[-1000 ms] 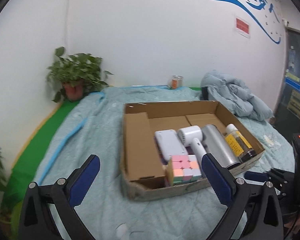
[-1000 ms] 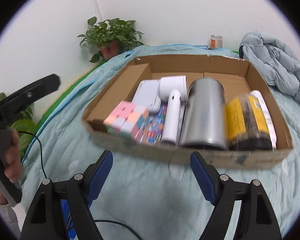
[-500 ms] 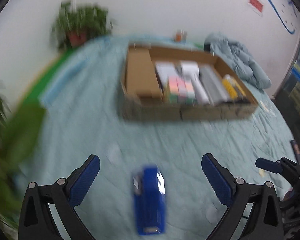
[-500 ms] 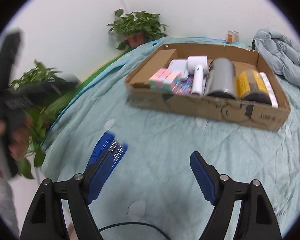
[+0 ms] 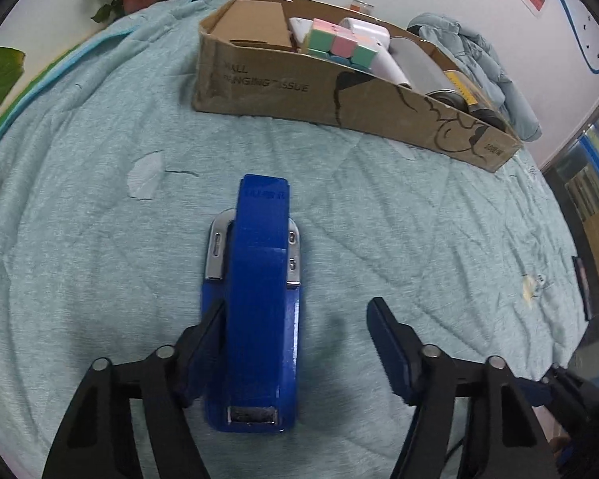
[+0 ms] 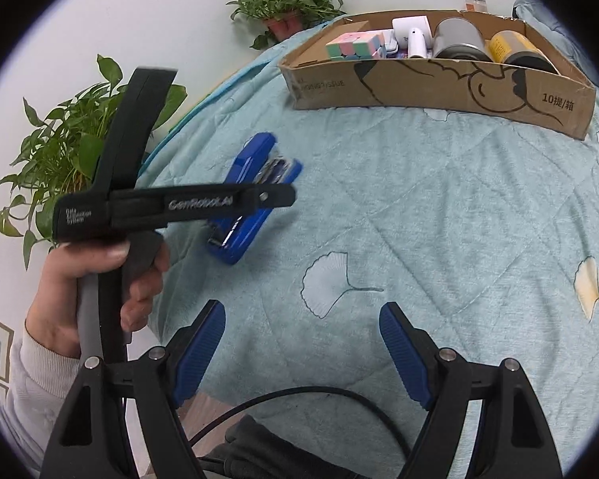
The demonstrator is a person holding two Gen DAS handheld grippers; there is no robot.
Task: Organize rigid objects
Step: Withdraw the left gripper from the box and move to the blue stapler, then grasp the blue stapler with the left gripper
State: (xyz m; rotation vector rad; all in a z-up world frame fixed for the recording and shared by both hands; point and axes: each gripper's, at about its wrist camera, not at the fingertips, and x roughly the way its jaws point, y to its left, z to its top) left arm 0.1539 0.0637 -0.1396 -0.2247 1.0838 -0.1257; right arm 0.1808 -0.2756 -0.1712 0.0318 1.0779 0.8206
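Note:
A blue stapler (image 5: 255, 303) lies on the teal quilt, lengthwise between my left gripper's fingers. My left gripper (image 5: 295, 327) is open around it; the left pad sits against the stapler's side, the right pad stands apart. The stapler also shows in the right wrist view (image 6: 251, 195), partly behind the left gripper's black body. My right gripper (image 6: 301, 339) is open and empty above bare quilt. A cardboard box (image 5: 283, 92) beyond holds a pastel cube (image 5: 339, 42), a white device, a steel cylinder and a yellow-labelled jar.
Potted plants (image 6: 287, 4) stand at the wall and at the bed's left edge (image 6: 64, 147). A crumpled blue jacket (image 5: 479, 56) lies behind the box. A black cable (image 6: 299, 395) runs under my right gripper. The bed's right edge drops off near shelves.
Both grippers have pulled back from the box and dropped low. My left gripper has come down around the stapler, which now sits between its fingers.

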